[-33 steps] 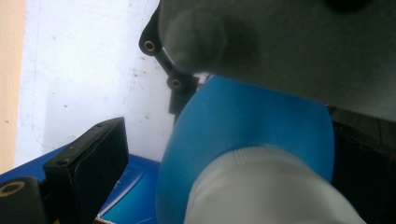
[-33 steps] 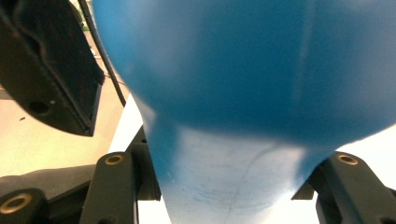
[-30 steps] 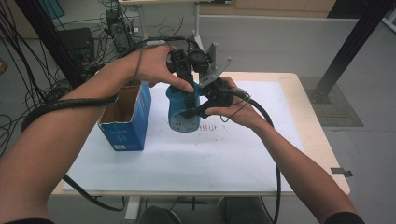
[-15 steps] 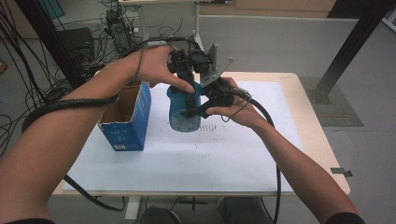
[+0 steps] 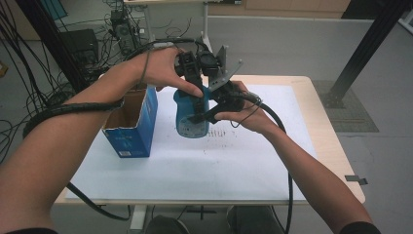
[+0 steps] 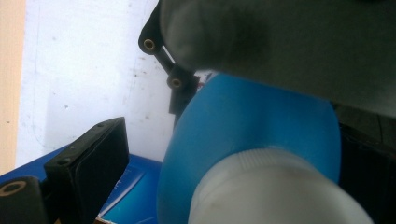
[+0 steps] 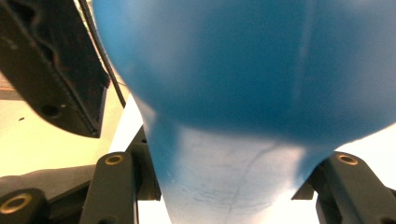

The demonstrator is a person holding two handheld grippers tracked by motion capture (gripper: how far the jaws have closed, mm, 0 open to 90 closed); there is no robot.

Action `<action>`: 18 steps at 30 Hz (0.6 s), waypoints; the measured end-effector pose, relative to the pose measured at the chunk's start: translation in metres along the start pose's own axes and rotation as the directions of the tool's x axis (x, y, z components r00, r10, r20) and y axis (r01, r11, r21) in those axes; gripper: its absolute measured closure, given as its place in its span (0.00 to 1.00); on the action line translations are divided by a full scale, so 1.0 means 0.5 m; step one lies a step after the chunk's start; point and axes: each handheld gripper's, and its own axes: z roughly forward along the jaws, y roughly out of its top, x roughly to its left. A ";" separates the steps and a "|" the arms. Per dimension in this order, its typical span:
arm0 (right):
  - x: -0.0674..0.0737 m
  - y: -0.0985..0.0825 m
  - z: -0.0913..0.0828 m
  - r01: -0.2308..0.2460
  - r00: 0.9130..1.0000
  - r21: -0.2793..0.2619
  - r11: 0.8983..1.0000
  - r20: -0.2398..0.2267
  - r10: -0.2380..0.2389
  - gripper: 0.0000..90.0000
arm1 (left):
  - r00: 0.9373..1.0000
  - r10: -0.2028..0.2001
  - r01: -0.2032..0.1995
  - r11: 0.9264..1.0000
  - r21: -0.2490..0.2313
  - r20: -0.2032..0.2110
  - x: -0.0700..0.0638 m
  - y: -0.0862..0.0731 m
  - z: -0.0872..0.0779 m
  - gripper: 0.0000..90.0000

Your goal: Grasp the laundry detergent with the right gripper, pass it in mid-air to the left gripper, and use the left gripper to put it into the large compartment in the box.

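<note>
A blue plastic bottle (image 5: 190, 117) with a white cap (image 6: 261, 186) hangs upright above the table's middle. My right gripper (image 5: 207, 109) comes in from the right and is shut on its narrow upper part; in the right gripper view both black jaws flank that part (image 7: 233, 186) under the wide blue body (image 7: 243, 60). My left gripper (image 5: 195, 73) sits over the bottle's top, pointing down. In the left gripper view the cap lies between its jaws (image 6: 233, 144), and the left finger (image 6: 88, 163) stands clear of it with a gap.
An open blue cardboard box (image 5: 131, 122) stands just left of the bottle on the white mat (image 5: 204, 170). The wooden table edge (image 5: 336, 146) runs along the right. Cables and a dark rack crowd the far left floor (image 5: 58, 53).
</note>
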 end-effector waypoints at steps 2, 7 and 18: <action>-0.001 0.000 0.000 0.005 1.000 -0.003 1.000 -0.003 -0.005 0.49 | 1.000 0.000 0.000 1.000 0.000 -0.001 0.000 -0.001 0.000 0.06; -0.003 0.000 0.000 0.012 1.000 -0.007 1.000 -0.005 -0.012 0.49 | 1.000 -0.002 0.002 1.000 -0.002 -0.005 0.000 0.000 -0.001 0.06; -0.001 -0.002 -0.004 0.003 1.000 0.001 1.000 0.005 -0.003 0.49 | 1.000 0.007 -0.007 1.000 -0.001 -0.006 -0.002 0.005 0.000 0.06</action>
